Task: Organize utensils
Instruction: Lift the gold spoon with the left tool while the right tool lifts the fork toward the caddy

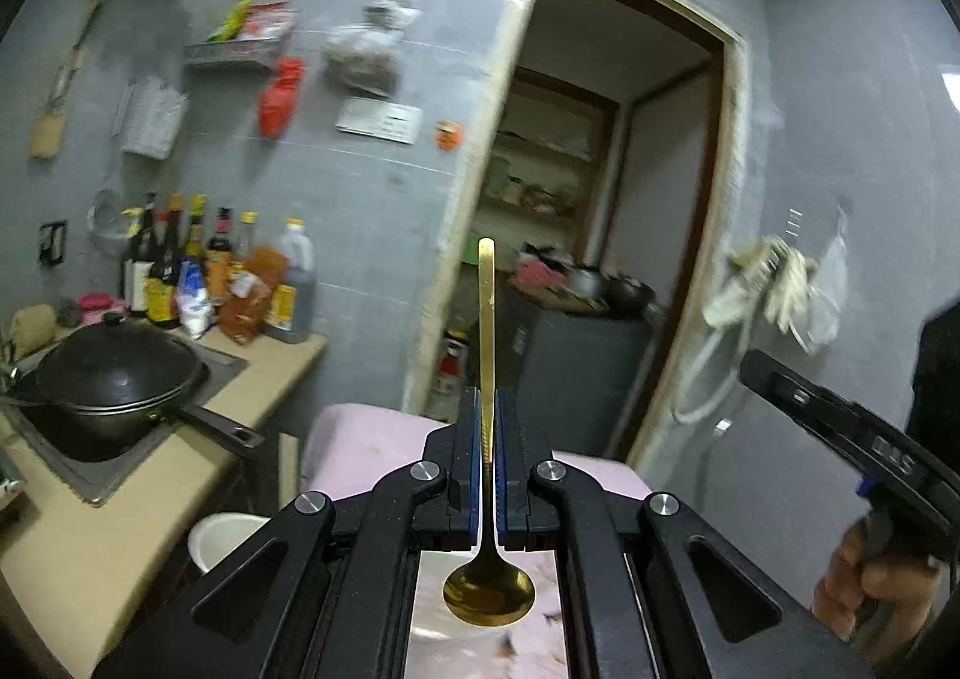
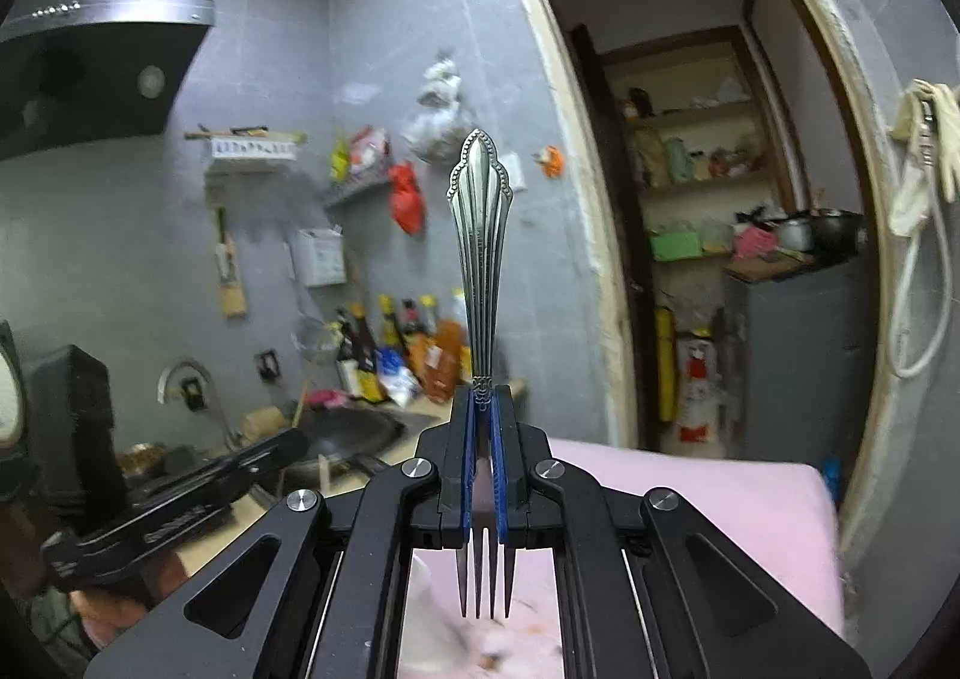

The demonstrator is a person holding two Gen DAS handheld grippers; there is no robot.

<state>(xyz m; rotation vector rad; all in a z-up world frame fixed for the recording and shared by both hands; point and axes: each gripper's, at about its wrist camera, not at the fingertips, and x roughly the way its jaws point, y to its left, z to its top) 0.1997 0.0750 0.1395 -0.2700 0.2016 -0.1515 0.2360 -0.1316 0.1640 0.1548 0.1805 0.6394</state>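
My left gripper is shut on a gold spoon. The spoon's thin handle points up and away, and its bowl hangs back toward the camera. My right gripper is shut on a silver fork with an ornate ribbed handle pointing up and away; its tines point back toward the camera. Both are held in the air above a pink cloth. The right gripper's body shows at the right edge of the left wrist view, and the left gripper's body shows at the lower left of the right wrist view.
A beige counter on the left holds a black wok with lid and several sauce bottles. A white bucket stands below. An open doorway leads to a pantry with shelves. A range hood hangs upper left.
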